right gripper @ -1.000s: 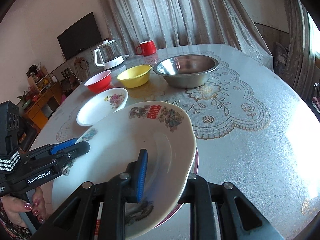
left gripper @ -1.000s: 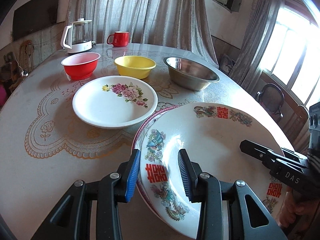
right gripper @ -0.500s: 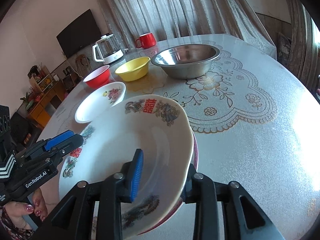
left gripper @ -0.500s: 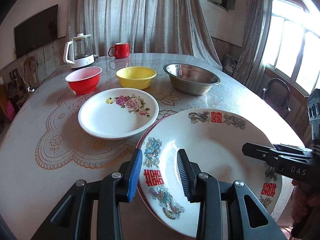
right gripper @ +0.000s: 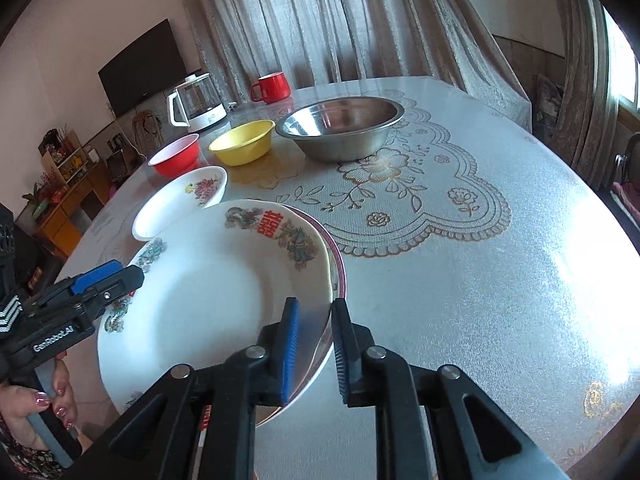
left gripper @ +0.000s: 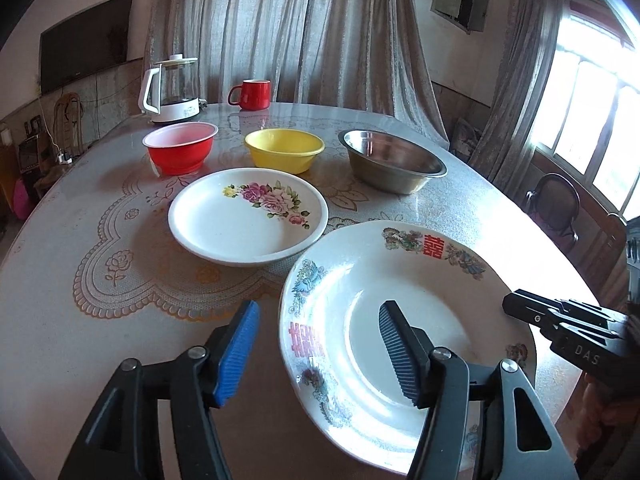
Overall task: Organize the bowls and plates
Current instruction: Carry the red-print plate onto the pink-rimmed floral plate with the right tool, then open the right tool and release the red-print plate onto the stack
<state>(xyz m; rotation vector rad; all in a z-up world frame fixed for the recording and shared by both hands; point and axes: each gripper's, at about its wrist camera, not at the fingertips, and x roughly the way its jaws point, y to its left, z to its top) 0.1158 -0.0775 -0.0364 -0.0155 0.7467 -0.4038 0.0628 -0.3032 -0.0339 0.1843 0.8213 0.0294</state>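
Observation:
A large white plate with red characters and bird patterns (left gripper: 404,312) (right gripper: 208,300) lies on a red-rimmed plate (right gripper: 338,264) near the table's front edge. My left gripper (left gripper: 316,344) is open, its jaws wide apart around the plate's left rim. My right gripper (right gripper: 314,344) is shut on the plate's right rim. A white plate with pink flowers (left gripper: 248,216) (right gripper: 180,200) sits behind. A red bowl (left gripper: 180,152), a yellow bowl (left gripper: 284,154) and a steel bowl (left gripper: 394,164) stand in a row further back.
A glass kettle (left gripper: 172,88) and a red mug (left gripper: 252,94) stand at the far edge of the round table (right gripper: 480,280). A chair (left gripper: 554,204) is beyond the right edge. Curtains hang behind.
My left gripper has opened wide and let go of the plate's left rim. The large plate has dropped lower, onto the red-rimmed plate. My right gripper stays on the right rim.

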